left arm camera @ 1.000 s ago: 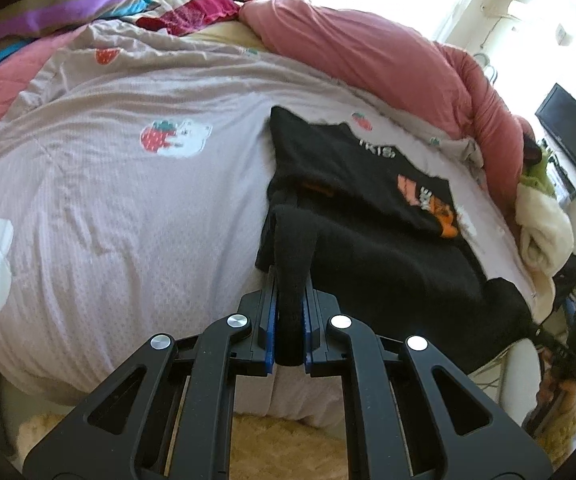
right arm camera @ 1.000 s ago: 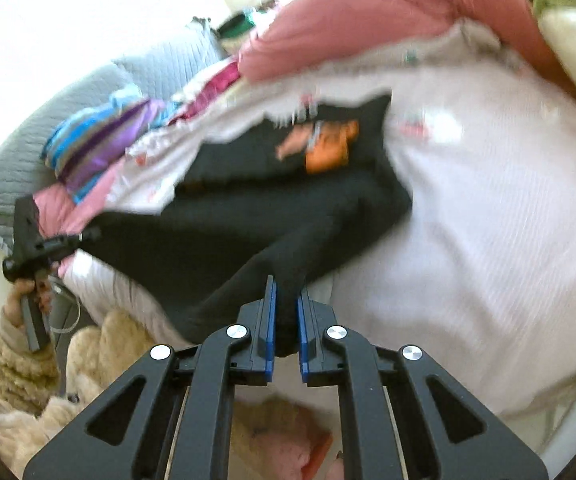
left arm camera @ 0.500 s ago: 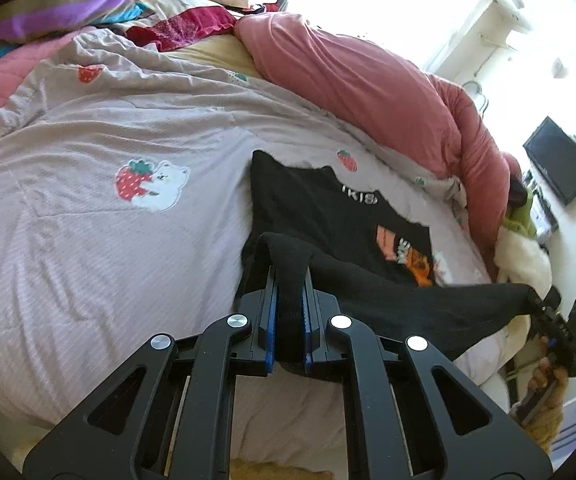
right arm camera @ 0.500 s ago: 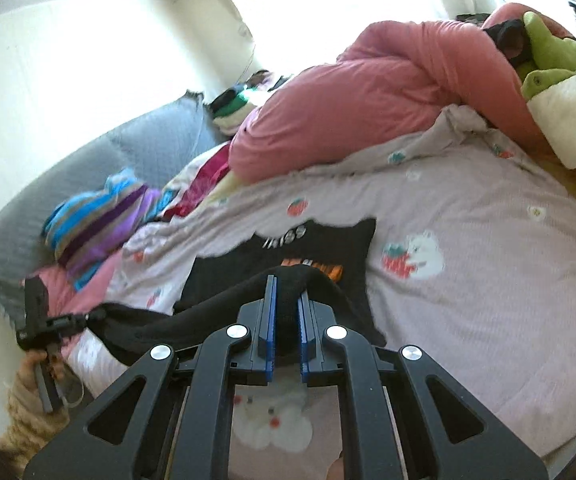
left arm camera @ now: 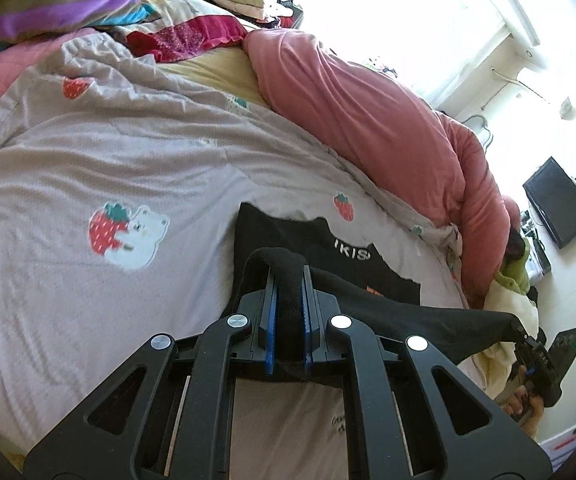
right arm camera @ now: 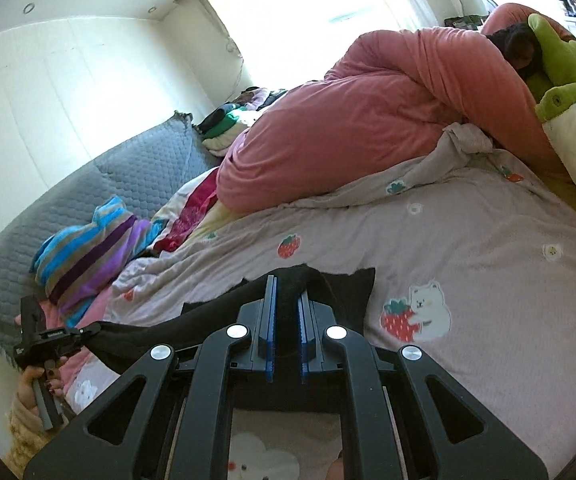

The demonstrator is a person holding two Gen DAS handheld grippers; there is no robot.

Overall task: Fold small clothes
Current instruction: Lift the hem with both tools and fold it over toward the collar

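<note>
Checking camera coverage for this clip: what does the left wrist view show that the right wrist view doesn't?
Only the left wrist view shows the white lettering on the black garment and the dark monitor by the wall. Only the right wrist view shows the green plush toy and the grey quilted headboard. Both show the pink duvet, the strawberry-print sheet, and each pair of tongs, left tongs and right tongs, shut on the garment's raised edge.

The left hand-held gripper [left arm camera: 286,308] pinches a fold of the black garment [left arm camera: 368,280], whose raised hem runs toward four o'clock to the right hand-held gripper [left arm camera: 522,330], above the bed [left arm camera: 67,200].
</note>
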